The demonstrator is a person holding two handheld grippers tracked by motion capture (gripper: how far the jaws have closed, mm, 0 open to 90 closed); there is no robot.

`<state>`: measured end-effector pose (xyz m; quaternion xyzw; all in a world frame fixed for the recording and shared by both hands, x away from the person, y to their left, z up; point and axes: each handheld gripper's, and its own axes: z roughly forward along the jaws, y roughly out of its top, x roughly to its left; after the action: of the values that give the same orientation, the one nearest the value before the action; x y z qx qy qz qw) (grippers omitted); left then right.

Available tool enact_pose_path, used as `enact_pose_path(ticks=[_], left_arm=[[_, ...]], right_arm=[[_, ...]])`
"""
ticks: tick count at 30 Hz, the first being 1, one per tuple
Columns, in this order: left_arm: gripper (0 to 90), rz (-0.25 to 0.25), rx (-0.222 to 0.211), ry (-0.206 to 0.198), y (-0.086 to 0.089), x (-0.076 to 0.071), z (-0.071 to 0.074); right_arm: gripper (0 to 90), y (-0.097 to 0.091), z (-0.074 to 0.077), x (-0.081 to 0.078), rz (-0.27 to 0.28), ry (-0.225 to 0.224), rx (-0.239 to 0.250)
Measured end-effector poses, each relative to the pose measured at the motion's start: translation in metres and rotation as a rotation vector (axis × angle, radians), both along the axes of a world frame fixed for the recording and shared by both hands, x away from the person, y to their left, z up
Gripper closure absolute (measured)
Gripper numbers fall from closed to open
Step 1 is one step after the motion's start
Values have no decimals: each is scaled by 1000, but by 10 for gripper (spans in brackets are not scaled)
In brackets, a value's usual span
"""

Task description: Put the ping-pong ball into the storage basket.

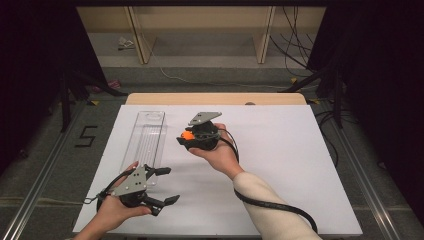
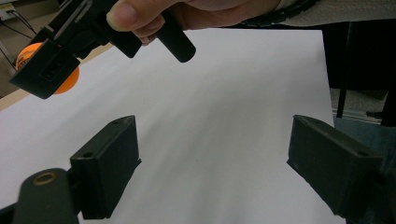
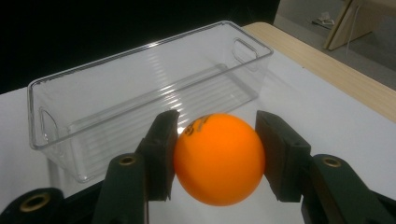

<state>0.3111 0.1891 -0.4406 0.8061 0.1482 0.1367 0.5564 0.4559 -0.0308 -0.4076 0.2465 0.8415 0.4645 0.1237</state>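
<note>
An orange ball [image 3: 218, 158] sits clamped between the jaws of my right gripper [image 3: 215, 156], held a little above the white sheet. In the high view the orange ball [image 1: 188, 135] and right gripper [image 1: 185, 137] hover just right of a long clear plastic bin [image 1: 145, 141], which is empty [image 3: 144, 93]. My left gripper [image 1: 167, 185] is open at the front left, near the bin's near end, with nothing between its jaws [image 2: 212, 163]. From the left gripper view, the right gripper [image 2: 46, 70] with the ball [image 2: 65, 81] hangs at upper left.
A white sheet [image 1: 280, 150] covers the wooden table [image 1: 215, 98]. Black cables trail from both grippers; the right one [image 1: 270, 205] runs along the sleeve. Beyond the table are a grey floor, wooden frame legs and dark stands.
</note>
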Motion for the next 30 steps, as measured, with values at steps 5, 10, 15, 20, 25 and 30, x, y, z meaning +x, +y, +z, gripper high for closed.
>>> enact_pose_path(ticks=[5, 10, 15, 20, 25, 30], left_arm=[[158, 0, -1, 1, 0, 0, 0], [158, -3, 0, -3, 0, 0, 0], [158, -5, -1, -2, 0, -1, 0], [158, -5, 0, -2, 0, 0, 0], [158, -6, 0, -1, 0, 0, 0], [158, -6, 0, -1, 0, -1, 0]], right_arm=[[514, 2, 2, 1, 1, 0, 1], [514, 5, 3, 1, 3, -2, -1], [514, 8, 3, 2, 13, -5, -6], [514, 12, 4, 2, 20, -5, -2], [514, 14, 4, 2, 22, -6, -3], [514, 16, 4, 3, 23, -4, -4]])
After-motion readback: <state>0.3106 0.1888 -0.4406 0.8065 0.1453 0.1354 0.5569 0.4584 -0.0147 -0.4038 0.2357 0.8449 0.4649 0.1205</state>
